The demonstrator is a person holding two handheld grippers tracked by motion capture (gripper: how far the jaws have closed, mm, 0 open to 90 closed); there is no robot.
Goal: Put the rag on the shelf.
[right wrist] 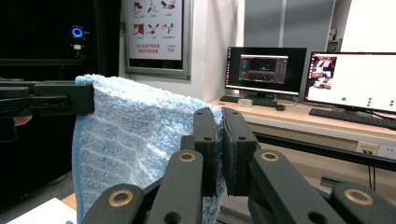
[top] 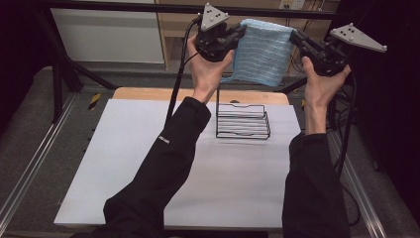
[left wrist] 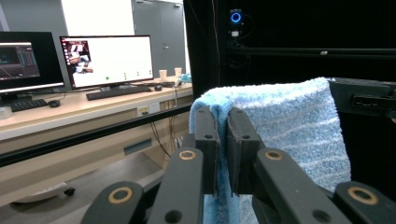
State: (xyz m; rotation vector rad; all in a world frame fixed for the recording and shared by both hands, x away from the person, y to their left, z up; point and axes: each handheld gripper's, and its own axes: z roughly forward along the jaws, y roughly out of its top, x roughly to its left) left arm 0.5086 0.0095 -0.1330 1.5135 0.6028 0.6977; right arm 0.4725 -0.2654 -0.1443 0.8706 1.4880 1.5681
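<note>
A light blue towel (top: pixel 262 52) hangs spread between both grippers, high above the far end of the table. My left gripper (top: pixel 241 30) is shut on its upper left corner, and my right gripper (top: pixel 294 34) is shut on its upper right corner. In the left gripper view the towel (left wrist: pixel 289 121) is pinched between the jaws of the left gripper (left wrist: pixel 223 114), and the right gripper's jaws clamp its far corner. In the right gripper view the towel (right wrist: pixel 126 135) runs from the right gripper (right wrist: pixel 220 114) across to the other gripper's jaws at left. A black wire rack (top: pixel 242 120) stands on the table below the towel.
A white mat (top: pixel 124 163) covers the table, whose wooden edge (top: pixel 148 93) shows at the back. Metal frame rails run along both sides. A desk with monitors (left wrist: pixel 107 58) and keyboards stands beyond the table.
</note>
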